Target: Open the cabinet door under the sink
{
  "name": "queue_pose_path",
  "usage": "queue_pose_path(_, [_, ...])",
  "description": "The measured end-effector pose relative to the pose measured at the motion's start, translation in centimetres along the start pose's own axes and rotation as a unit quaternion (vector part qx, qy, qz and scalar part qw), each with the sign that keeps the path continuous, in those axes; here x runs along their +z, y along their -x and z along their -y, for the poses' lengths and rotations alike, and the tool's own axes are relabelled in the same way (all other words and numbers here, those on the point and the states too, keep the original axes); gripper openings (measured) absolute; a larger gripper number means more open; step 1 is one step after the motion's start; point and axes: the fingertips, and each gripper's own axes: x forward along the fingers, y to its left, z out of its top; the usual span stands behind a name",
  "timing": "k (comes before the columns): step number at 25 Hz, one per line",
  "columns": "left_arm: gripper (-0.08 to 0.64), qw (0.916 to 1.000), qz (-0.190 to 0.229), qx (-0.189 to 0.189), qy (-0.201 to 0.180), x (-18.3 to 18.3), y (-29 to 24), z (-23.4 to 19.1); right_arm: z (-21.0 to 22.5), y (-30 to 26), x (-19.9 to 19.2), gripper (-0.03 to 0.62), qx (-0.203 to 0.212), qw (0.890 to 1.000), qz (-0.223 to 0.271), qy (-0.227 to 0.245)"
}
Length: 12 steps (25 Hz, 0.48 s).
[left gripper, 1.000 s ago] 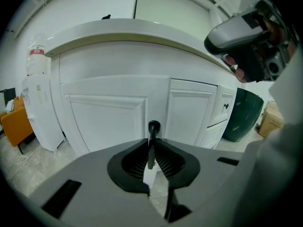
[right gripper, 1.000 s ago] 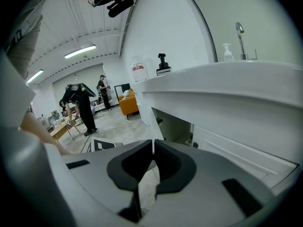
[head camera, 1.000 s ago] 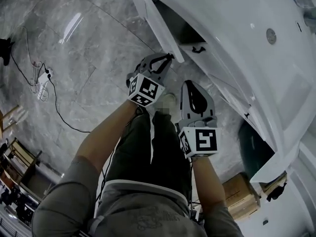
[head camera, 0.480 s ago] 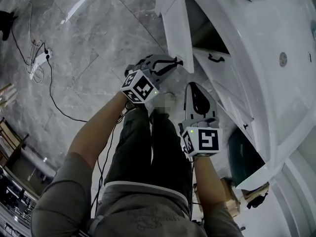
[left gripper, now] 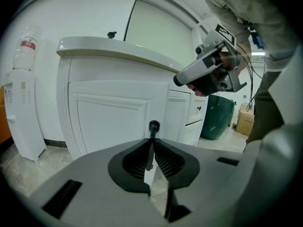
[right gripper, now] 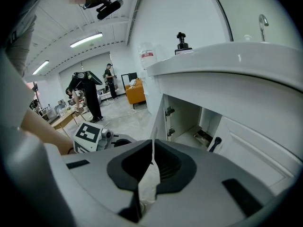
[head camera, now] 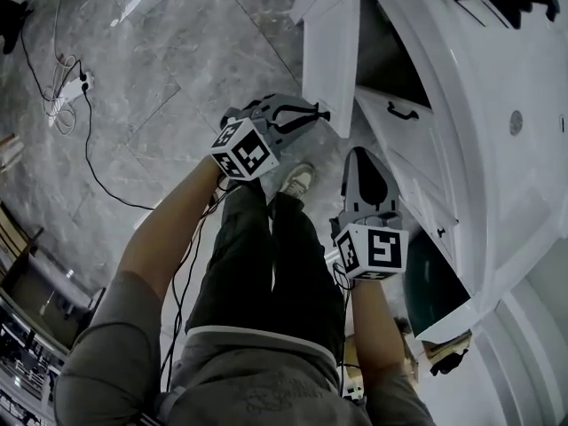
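Since the door (head camera: 330,60) already stands swung well out from the cabinet (head camera: 382,50) in the upper middle of the head view, with the dark inside bared to its right, I judge the opening all but done. At most a little more swing is left, then letting go. My left gripper (head camera: 309,114) is clamped on the door's black handle (left gripper: 153,126). In the left gripper view my two pads press on its thin bar at frame centre, and its rounded end shows just above their tips. My right gripper (head camera: 359,158) hangs below and right of the left one in the head view, near the second door (head camera: 417,162) but touching nothing; its fingers are pressed together and empty. The right gripper view alone looks into the cabinet. It shows hinges (right gripper: 169,111) on the side wall, the bare floor inside and the second door's pull (right gripper: 215,143) at lower right. It also shows a pump bottle (right gripper: 182,41) and a tap (right gripper: 262,20) up on the sink (right gripper: 236,63). The left gripper view alone shows the door's front face, with a green bin (left gripper: 218,117) at right and the right gripper in the upper right. Only the head view takes in both grippers and the door's angle together.
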Motion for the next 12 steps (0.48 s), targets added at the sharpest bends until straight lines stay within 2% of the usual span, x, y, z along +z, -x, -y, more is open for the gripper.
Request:
queue_pose_path(4, [0.046, 0.9997, 0.0, -0.023, -0.011, -0.8, 1.9, 0.0, -1.8, -0.1, -0.7, 0.035, 0.021, 1.0, -0.016, 0.011])
queue_pose_path(9, [0.048, 0.9968, 0.0, -0.064, -0.047, -1.7, 4.6, -1.1, -3.9, -1.4, -1.3, 0.035, 0.038, 0.999, -0.022, 0.02])
queue_pose_path(12, [0.048, 0.9958, 0.002, -0.076, -0.052, -2.4, 6.3, -2.1, -4.5, -2.2, -1.6, 0.035, 0.044, 0.999, -0.026, 0.018])
